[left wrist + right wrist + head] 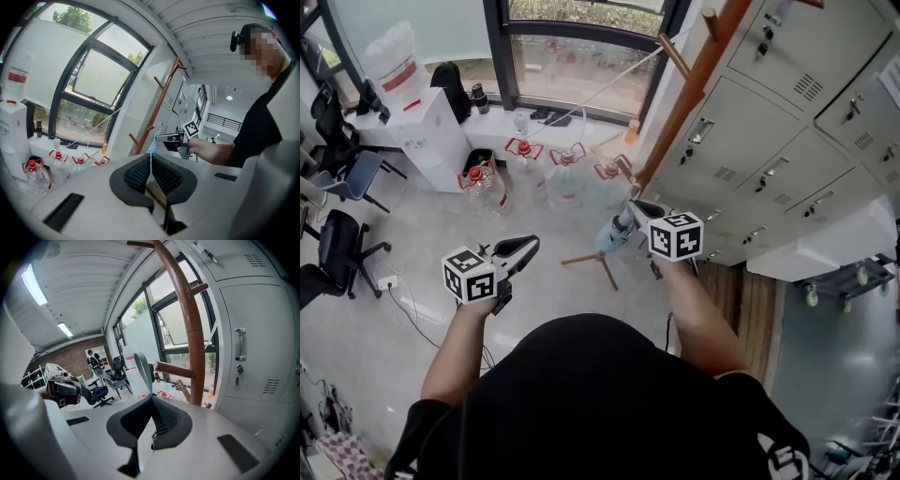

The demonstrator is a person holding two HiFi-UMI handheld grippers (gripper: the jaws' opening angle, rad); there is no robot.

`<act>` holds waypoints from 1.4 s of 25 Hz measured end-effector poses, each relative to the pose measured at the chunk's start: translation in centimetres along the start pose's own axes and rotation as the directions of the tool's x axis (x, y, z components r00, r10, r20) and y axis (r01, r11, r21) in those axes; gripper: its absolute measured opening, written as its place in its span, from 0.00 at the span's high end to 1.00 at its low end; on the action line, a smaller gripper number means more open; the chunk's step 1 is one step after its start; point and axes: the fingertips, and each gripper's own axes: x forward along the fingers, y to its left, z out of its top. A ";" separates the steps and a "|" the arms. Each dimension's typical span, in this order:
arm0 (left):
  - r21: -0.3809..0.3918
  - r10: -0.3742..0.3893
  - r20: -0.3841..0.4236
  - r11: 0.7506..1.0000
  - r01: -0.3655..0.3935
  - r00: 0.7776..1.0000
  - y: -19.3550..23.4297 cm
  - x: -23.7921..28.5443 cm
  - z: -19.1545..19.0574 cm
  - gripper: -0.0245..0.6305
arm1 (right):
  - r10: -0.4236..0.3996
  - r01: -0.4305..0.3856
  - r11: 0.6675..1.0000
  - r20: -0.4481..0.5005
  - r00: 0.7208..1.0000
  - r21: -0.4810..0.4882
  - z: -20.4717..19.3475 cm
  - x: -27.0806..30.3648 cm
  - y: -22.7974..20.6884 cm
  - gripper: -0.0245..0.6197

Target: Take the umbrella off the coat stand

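Observation:
The wooden coat stand (694,80) leans across the head view from top right down to its base legs (592,260). My right gripper (633,208) is beside the pole, shut on the umbrella's grey strap (140,371). The pale blue folded umbrella (612,234) hangs below it. In the right gripper view the strap rises from the shut jaws (151,398), left of a peg (176,369) and apart from it. My left gripper (527,247) is held lower left, shut and empty (150,157). Its camera sees the stand (159,101) and the right gripper (169,138).
Grey lockers (769,122) stand right behind the stand. Several red-capped water bottles (525,155) sit on the floor under the window. A white water dispenser (427,131) is at the back left, with office chairs (337,244) and a floor cable (403,300) at the left.

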 end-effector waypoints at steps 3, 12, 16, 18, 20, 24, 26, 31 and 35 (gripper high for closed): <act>0.004 -0.008 -0.002 1.000 0.008 1.000 -0.3 -0.4 -0.1 0.92 | -0.008 0.008 1.000 0.003 1.000 0.006 -0.2 -0.5 0.5 0.94; 0.019 -0.016 -0.008 1.000 0.016 1.000 -0.8 -2.2 -0.3 0.92 | -0.036 0.036 0.999 0.026 0.999 0.031 -0.7 -2.5 1.4 0.94; 0.027 -0.020 -0.009 0.999 0.020 1.000 -1.0 -2.8 -0.1 0.92 | -0.051 0.050 0.998 0.035 0.998 0.040 -1.0 -3.5 1.7 0.94; 0.030 -0.025 -0.010 0.999 0.025 1.000 -1.2 -2.8 -0.1 0.92 | -0.059 0.057 0.997 0.037 0.998 0.044 -1.2 -3.9 1.7 0.94; 0.033 -0.031 -0.012 0.999 0.032 0.999 -1.3 -2.9 -0.1 0.92 | -0.068 0.066 0.997 0.038 0.997 0.050 -1.5 -4.4 1.6 0.94; 0.040 -0.041 -0.011 0.998 0.041 0.999 -1.5 -3.2 0.0 0.92 | -0.085 0.082 0.995 0.038 0.996 0.063 -2.0 -5.2 1.8 0.94; 0.044 -0.045 -0.006 0.998 0.045 0.999 -1.7 -3.4 0.1 0.92 | -0.093 0.090 0.994 0.040 0.995 0.066 -2.2 -5.6 1.9 0.94; 0.052 -0.063 -0.011 0.997 0.063 0.998 -2.1 -3.3 0.1 0.92 | -0.108 0.104 0.992 0.049 0.993 0.076 -2.6 -6.6 2.1 0.94; 0.058 -0.075 -0.013 0.995 0.075 0.997 -2.6 -3.4 0.1 0.92 | -0.117 0.112 0.990 0.053 0.992 0.082 -3.0 -7.4 2.4 0.94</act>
